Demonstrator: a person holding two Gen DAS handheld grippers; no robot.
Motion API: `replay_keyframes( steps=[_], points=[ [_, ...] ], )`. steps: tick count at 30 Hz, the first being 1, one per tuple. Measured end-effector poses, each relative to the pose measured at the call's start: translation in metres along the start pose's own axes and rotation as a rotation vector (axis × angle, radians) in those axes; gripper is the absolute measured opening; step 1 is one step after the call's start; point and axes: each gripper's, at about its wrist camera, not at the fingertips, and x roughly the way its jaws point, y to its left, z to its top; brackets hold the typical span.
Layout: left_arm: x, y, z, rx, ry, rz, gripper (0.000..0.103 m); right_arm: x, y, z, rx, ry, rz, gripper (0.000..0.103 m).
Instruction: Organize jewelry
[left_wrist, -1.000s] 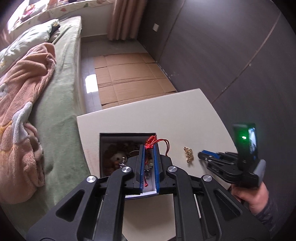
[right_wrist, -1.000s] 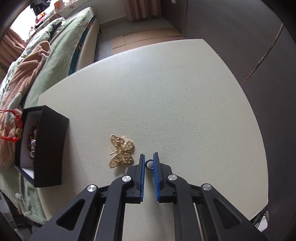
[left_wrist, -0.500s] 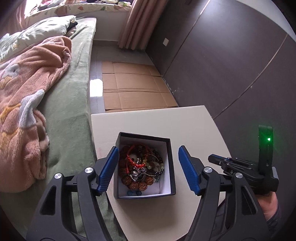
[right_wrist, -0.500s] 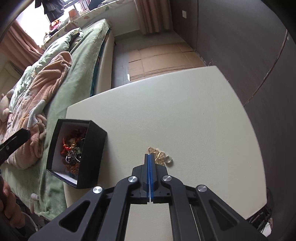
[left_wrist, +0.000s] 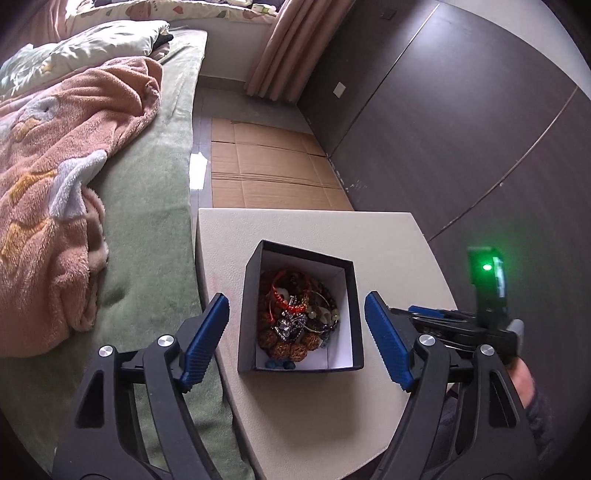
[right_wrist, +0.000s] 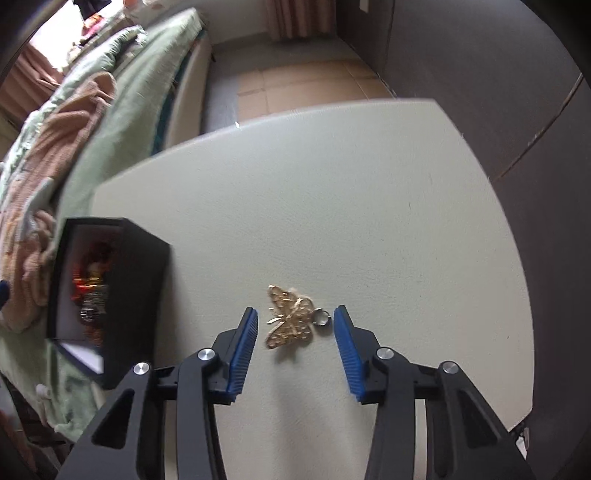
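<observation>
A black jewelry box (left_wrist: 354, 314) with a white lining holds several bracelets and beads (left_wrist: 295, 317). My left gripper (left_wrist: 297, 317) is open, its blue pads wide apart, above the box. The box also shows at the left of the right wrist view (right_wrist: 129, 295). A gold butterfly ornament (right_wrist: 290, 320) lies on the cream table (right_wrist: 332, 203) with a small silver ring (right_wrist: 321, 316) touching its right side. My right gripper (right_wrist: 295, 332) is open with the butterfly and ring between its pads. The right gripper also shows edge-on in the left wrist view (left_wrist: 436, 315).
A bed with a green cover (left_wrist: 147, 206) and a pink fleece blanket (left_wrist: 48, 177) lies against the table's left edge. Flattened cardboard (left_wrist: 269, 166) lies on the floor beyond the table. A dark panelled wall (left_wrist: 461, 129) runs on the right.
My left gripper let the red bracelet go into the box, opened and rose. My right gripper, earlier shut, has opened around the butterfly and ring, which now lie together.
</observation>
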Motion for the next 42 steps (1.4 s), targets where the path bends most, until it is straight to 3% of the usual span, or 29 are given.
replay_keyframes(
  steps=[9,11,12,13,21,27,36,39,40,41,42],
  points=[
    [0.0,0.004,0.0,-0.009,-0.004,-0.012,0.076,0.01,0.015,0.002,-0.021,0.02,-0.041,0.042],
    [0.0,0.006,0.0,-0.013,-0.006,-0.012,0.076,0.008,0.016,0.003,-0.02,0.02,-0.045,0.038],
    [-0.001,0.006,0.0,-0.015,-0.006,-0.012,0.076,0.007,0.016,0.003,-0.022,0.019,-0.042,0.028],
    [0.0,0.007,0.0,-0.017,-0.005,-0.012,0.076,0.008,0.014,0.003,-0.017,0.024,-0.03,0.027],
    [0.0,0.004,-0.002,-0.015,0.001,-0.017,0.076,-0.004,0.002,-0.003,0.004,0.009,0.016,0.026],
    [0.0,-0.003,-0.002,-0.008,-0.001,-0.019,0.076,-0.044,0.013,0.005,-0.015,-0.062,0.082,0.026],
    [-0.003,0.01,-0.003,-0.049,-0.015,0.006,0.076,-0.096,0.07,0.009,-0.104,-0.132,0.254,0.027],
    [-0.005,0.015,-0.003,-0.062,-0.025,0.002,0.079,-0.103,0.081,0.01,-0.102,-0.147,0.394,0.035],
    [-0.006,0.016,-0.004,-0.065,-0.032,-0.001,0.084,-0.106,0.082,0.011,-0.094,-0.157,0.425,0.065],
    [-0.007,0.017,-0.004,-0.067,-0.039,-0.002,0.087,-0.107,0.083,0.012,-0.087,-0.172,0.425,0.078],
    [-0.008,0.017,-0.004,-0.067,-0.046,-0.001,0.091,-0.11,0.084,0.012,-0.085,-0.194,0.408,0.082]
  ],
)
